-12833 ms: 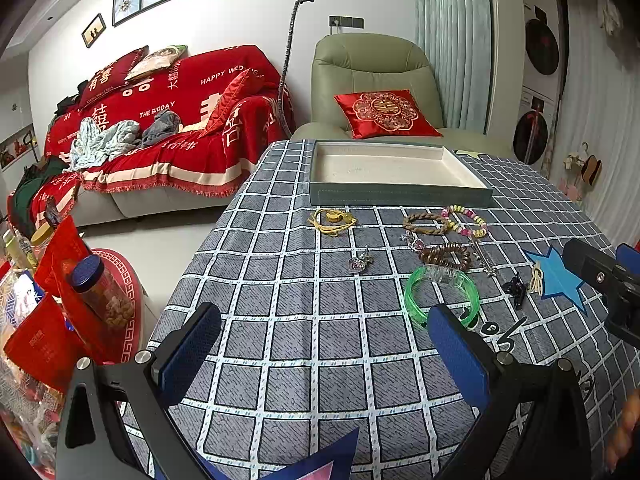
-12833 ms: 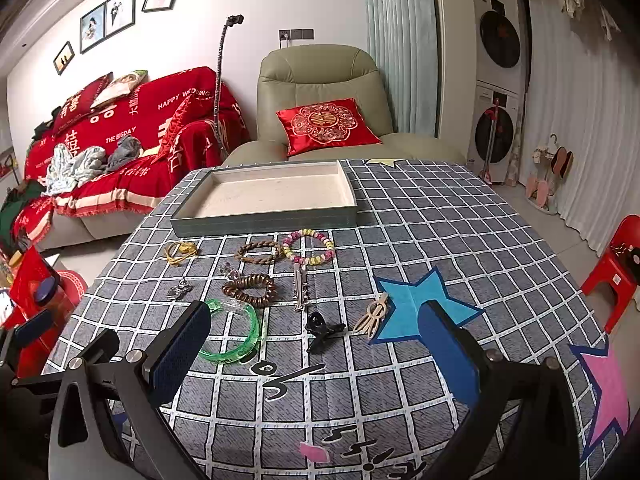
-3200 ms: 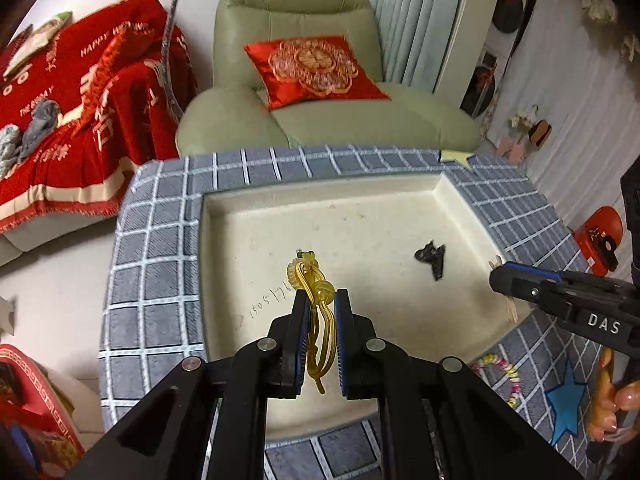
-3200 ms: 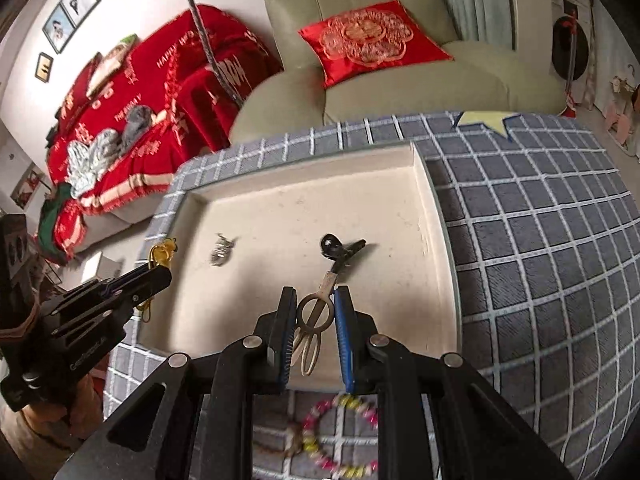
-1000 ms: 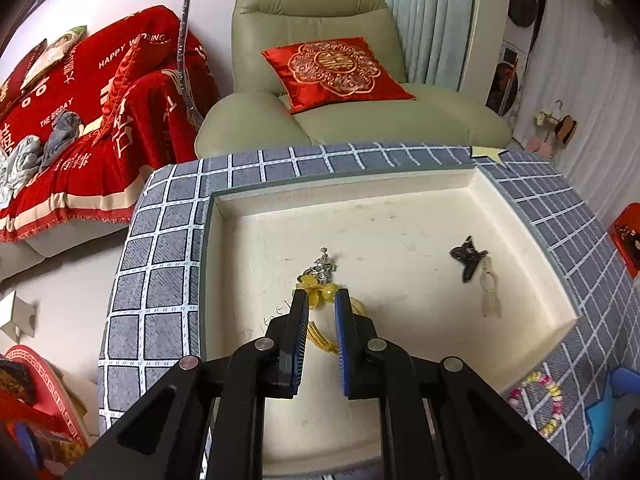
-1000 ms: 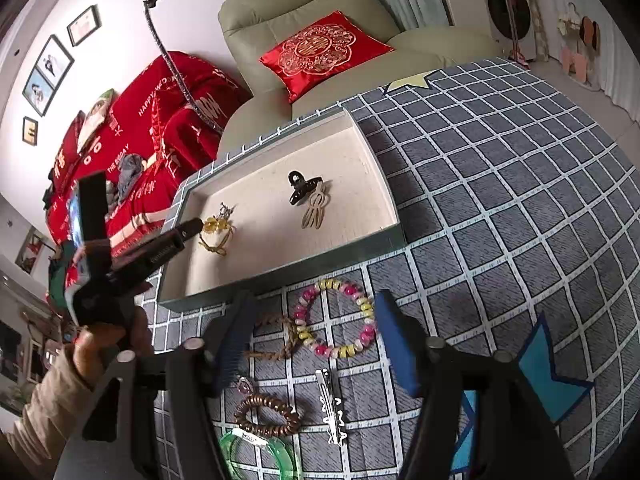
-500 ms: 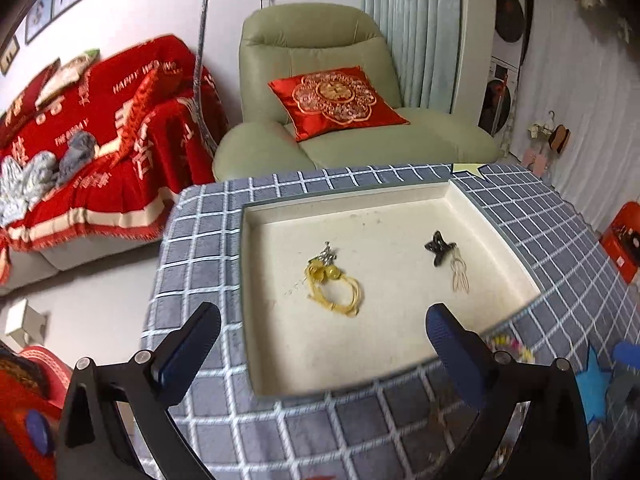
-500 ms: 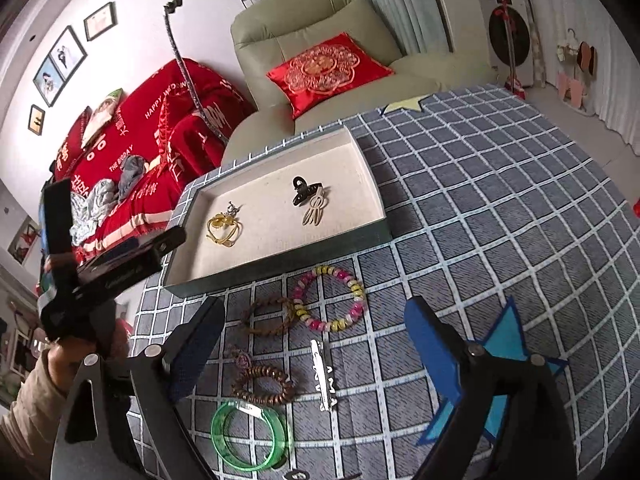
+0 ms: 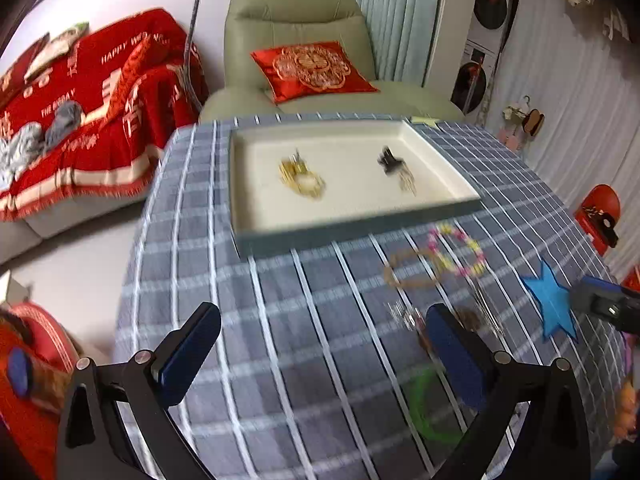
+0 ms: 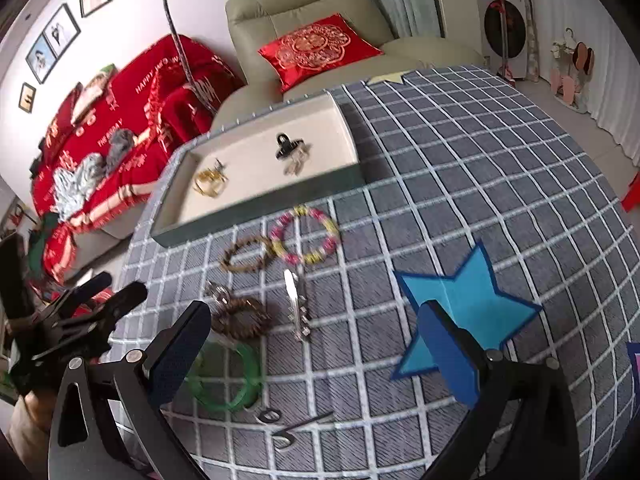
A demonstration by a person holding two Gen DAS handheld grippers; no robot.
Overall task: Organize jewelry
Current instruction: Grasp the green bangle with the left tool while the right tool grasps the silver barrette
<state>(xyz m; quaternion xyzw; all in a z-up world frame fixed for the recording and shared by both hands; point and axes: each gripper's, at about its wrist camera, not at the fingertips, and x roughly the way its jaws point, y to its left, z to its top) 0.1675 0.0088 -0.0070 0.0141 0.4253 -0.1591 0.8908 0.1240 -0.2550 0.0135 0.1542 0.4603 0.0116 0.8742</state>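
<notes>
One shallow rectangular tray (image 10: 256,202), grey-green outside and cream inside, holds four pieces: a gold-coloured cord ornament (image 10: 210,184) with a small silver charm (image 10: 219,166) touching its far edge, and a black claw hair clip (image 10: 286,145) touching a pale openwork hair clip (image 10: 295,163).

On the cloth in front of the tray lie six pieces: one pink-and-yellow bead bracelet (image 10: 306,236), one thin brown bead bracelet (image 10: 244,257) touching it, one dark brown wooden bead bracelet (image 10: 240,318), one translucent green bangle (image 10: 224,380), one silver bar hair clip (image 10: 296,306) and one small silver trinket (image 10: 216,291).

The surface is a table under a grey cloth with a white grid (image 10: 460,168) and blue star patches. Behind stand one sage-green armchair (image 10: 304,4) with a red embroidered cushion (image 10: 318,48), and a sofa under a red throw (image 10: 120,120).

The left gripper (image 9: 320,344) points down over bare cloth near the table's left edge, fingers wide apart, nothing between them. The right gripper (image 10: 316,344) hangs above the loose pieces, likewise spread and empty.
</notes>
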